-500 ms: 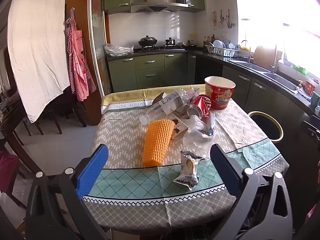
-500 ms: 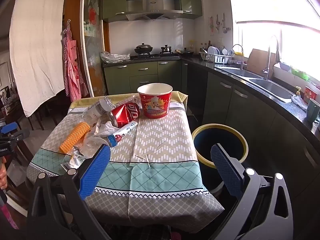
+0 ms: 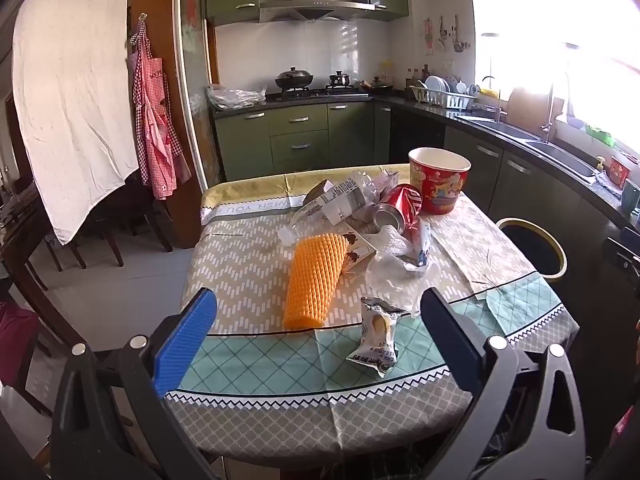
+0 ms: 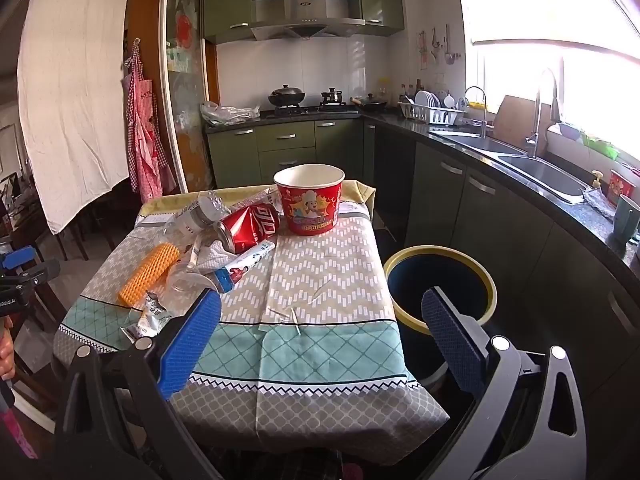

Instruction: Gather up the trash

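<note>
- While you hold both tools short of the table point(image 3: 256, 272), your left gripper point(image 3: 318, 334) has its blue pads spread wide with nothing between them, tilted down toward the near edge of the cloth.
- Your right gripper point(image 4: 322, 330) is likewise wide apart and empty, aimed over the table's right corner.
- The trash sits in one loose pile on the far half of the table: a red paper bucket point(image 4: 309, 200) stands upright at the back, and a crushed red can point(image 4: 250, 227) lies on its side just beside it.
- Behind the can, a clear plastic bottle point(image 4: 196, 216) lies flat, with a torn carton point(image 3: 340, 200) next to it.
- Nearer to you, an orange foam sleeve point(image 3: 316, 280) lies lengthwise, partly over a small printed box point(image 3: 358, 254).
- A snack wrapper point(image 3: 378, 338) lies closest to your left gripper, in front of crumpled clear plastic point(image 3: 390, 276).
- A tube with a blue cap point(image 4: 244, 266) lies beside the can.
- On the floor, right of the table, the bin point(image 4: 440, 254) with a yellow rim stands open.
</note>
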A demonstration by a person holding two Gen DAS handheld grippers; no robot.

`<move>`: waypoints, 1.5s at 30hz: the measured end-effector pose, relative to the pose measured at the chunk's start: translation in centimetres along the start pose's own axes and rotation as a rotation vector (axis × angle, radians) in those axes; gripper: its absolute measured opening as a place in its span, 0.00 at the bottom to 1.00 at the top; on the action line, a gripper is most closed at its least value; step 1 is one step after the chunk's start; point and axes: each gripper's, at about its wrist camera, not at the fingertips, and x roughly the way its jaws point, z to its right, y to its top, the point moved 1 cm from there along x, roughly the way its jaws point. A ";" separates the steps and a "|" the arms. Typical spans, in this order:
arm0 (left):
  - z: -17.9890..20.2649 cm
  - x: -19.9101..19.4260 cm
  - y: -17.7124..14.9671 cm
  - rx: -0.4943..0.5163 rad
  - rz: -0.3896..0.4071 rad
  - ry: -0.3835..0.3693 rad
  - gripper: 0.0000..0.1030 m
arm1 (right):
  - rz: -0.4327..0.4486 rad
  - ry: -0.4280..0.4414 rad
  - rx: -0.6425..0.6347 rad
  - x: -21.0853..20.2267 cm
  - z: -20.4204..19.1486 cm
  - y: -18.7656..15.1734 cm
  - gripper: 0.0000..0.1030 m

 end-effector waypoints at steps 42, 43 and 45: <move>0.0 0.2 -0.4 0.007 -0.011 -0.002 0.94 | -0.011 0.003 0.000 0.6 -0.3 -0.6 0.96; 0.0 0.2 -0.5 0.008 -0.012 -0.002 0.94 | -0.011 0.002 -0.001 0.6 -0.3 -0.7 0.96; 0.0 0.5 -0.7 0.013 -0.015 -0.002 0.94 | -0.012 0.003 0.000 0.6 -0.3 -0.7 0.96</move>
